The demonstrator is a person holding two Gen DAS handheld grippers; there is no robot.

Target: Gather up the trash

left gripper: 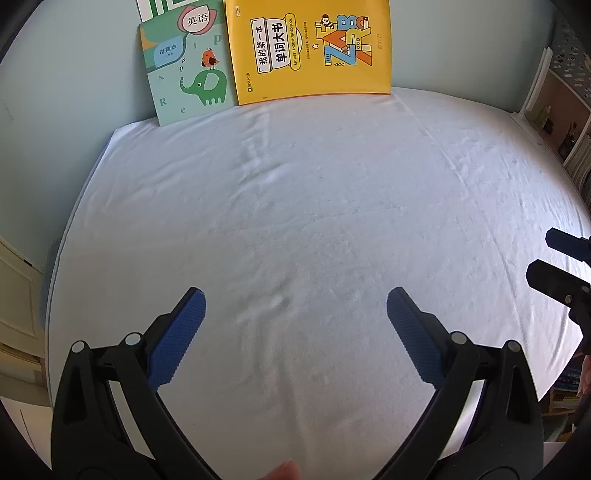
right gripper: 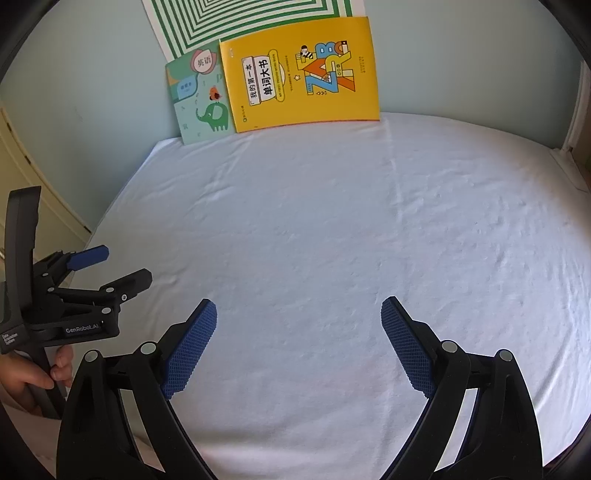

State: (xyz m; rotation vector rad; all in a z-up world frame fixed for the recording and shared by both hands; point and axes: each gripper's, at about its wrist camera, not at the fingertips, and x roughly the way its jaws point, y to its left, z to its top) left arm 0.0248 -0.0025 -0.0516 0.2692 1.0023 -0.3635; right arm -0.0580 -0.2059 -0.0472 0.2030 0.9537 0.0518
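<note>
No trash shows in either view. My left gripper (left gripper: 295,299) hangs open over the white cloth-covered table (left gripper: 314,221), nothing between its blue pads. My right gripper (right gripper: 298,308) is also open and empty above the same cloth (right gripper: 314,240). The left gripper (right gripper: 127,264) appears at the left edge of the right wrist view, jaws apart, held by a hand (right gripper: 35,380). The right gripper's black fingers (left gripper: 554,280) reach in at the right edge of the left wrist view.
A yellow word book (left gripper: 310,48) and a green elephant notebook (left gripper: 188,70) lean against the pale wall at the table's back. A green-striped sheet (right gripper: 243,26) stands behind them. Cream cabinet doors (right gripper: 33,184) are at left, shelves (left gripper: 565,122) at right.
</note>
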